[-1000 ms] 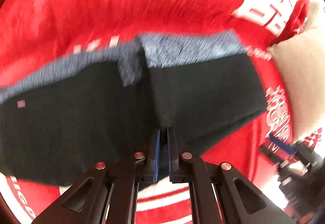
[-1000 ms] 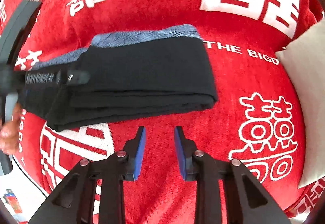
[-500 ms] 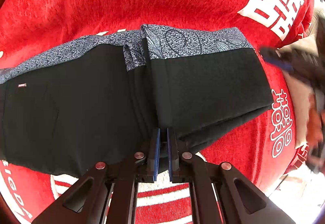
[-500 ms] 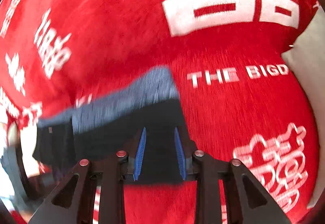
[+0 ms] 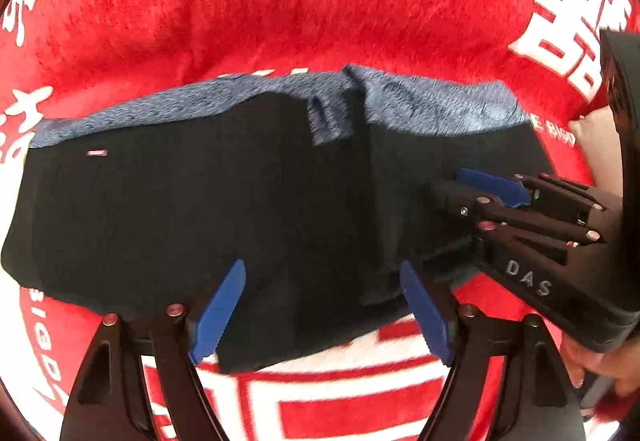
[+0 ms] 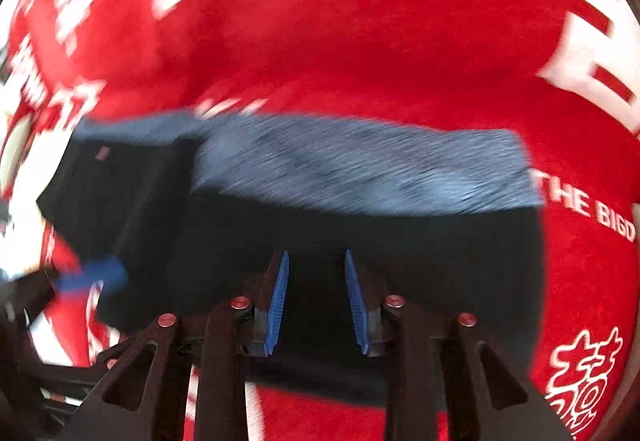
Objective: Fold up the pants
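The left claw [image 5: 322,305], clamped on the near edge of the black pants [image 5: 192,217] in both earlier pictures, now stands with its blue pads spread wide, having just been opening; the fabric lies between the pads, free of them. The right claw [image 6: 316,301], a second ago over bare red blanket [image 6: 360,41] beside the pants, is now above the folded black stack, its narrow gap unchanged in width. In the left wrist view that claw reaches in from the right over the folded end. The right wrist view is blurred.
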Demonstrator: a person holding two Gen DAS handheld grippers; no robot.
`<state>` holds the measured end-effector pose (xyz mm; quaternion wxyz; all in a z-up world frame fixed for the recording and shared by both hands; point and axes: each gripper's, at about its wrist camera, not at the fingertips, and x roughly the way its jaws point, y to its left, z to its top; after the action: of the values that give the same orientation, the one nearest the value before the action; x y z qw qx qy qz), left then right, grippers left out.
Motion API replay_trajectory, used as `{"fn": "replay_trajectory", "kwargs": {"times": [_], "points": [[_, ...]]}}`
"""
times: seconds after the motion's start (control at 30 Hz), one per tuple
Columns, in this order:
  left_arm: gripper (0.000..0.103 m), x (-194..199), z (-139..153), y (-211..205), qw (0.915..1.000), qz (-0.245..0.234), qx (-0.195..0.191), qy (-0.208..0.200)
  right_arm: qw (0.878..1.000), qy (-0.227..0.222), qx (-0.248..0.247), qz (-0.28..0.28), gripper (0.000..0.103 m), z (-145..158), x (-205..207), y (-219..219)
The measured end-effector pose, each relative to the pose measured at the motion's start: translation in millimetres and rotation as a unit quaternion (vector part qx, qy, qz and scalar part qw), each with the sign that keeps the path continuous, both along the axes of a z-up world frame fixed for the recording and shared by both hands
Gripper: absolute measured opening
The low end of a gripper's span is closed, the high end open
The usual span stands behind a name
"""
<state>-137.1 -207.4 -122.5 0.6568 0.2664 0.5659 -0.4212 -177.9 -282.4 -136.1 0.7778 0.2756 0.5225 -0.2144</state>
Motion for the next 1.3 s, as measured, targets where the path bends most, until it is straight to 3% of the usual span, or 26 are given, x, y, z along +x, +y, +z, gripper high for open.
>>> {"fn": "replay_trajectory", "kwargs": {"times": [0.17, 0.23, 0.3, 0.4, 0.5, 0.57, 0.63, 0.67, 0.77, 0.83, 0.9, 1.0, 1.1, 1.13, 1.27, 1.3], "points": [[0.081, 15, 10, 12, 0.9996, 0.018, -0.007, 0.021, 0.996, -0.054, 0.047, -0.047, 0.034, 16, -18, -9], [0.081, 16, 18, 6, 0.9990, 0.018, -0.027, 0.030, 0.994, -0.063, 0.040, -0.081, 0.044, 26, -31, -29], [0.081, 14, 21, -1, 0.9982, 0.011, -0.045, 0.039, 0.993, -0.052, 0.032, -0.103, 0.051, 29, -41, -48], [0.081, 3, 21, -25, 0.9962, -0.018, -0.065, 0.055, 0.992, -0.033, 0.000, -0.123, 0.051, 33, -54, -75], [0.081, -7, 7, -53, 0.9953, -0.043, -0.055, 0.066, 0.985, -0.031, 0.000, -0.171, 0.051, 31, -76, -115], [0.081, -9, -7, -65, 0.9949, -0.046, -0.038, 0.082, 0.977, -0.039, 0.028, -0.209, 0.051, 21, -92, -138], [0.075, -9, -17, -70, 0.9941, -0.041, -0.029, 0.096, 0.963, -0.071, 0.095, -0.241, 0.051, 3, -108, -163], [0.064, -9, -20, -70, 0.9941, -0.040, -0.026, 0.097, 0.955, -0.091, 0.136, -0.248, 0.051, -8, -112, -172], [0.047, -9, -19, -66, 0.9944, -0.045, -0.022, 0.093, 0.925, -0.120, 0.249, -0.260, 0.049, -47, -113, -186], [0.040, -9, -18, -62, 0.9943, -0.048, -0.015, 0.094, 0.917, -0.127, 0.270, -0.266, 0.034, -56, -116, -187], [0.038, -12, -16, -55, 0.9942, -0.053, -0.011, 0.093, 0.912, -0.155, 0.279, -0.258, 0.029, -50, -123, -183], [0.038, -26, -15, -45, 0.9947, -0.076, -0.012, 0.068, 0.913, -0.167, 0.272, -0.253, 0.028, -41, -134, -175], [0.038, -39, -15, -46, 0.9958, -0.084, -0.011, 0.034, 0.940, -0.113, 0.218, -0.237, 0.032, -51, -117, -169], [0.038, -38, -15, -46, 0.9962, -0.080, -0.009, 0.035, 0.944, -0.105, 0.208, -0.235, 0.034, -54, -110, -169], [0.039, -38, -12, -46, 0.9966, -0.069, -0.016, 0.043, 0.942, -0.090, 0.188, -0.264, 0.050, -39, -108, -159], [0.048, -38, -10, -45, 0.9969, -0.067, -0.015, 0.039, 0.945, -0.084, 0.177, -0.263, 0.051, -33, -108, -155]]}}
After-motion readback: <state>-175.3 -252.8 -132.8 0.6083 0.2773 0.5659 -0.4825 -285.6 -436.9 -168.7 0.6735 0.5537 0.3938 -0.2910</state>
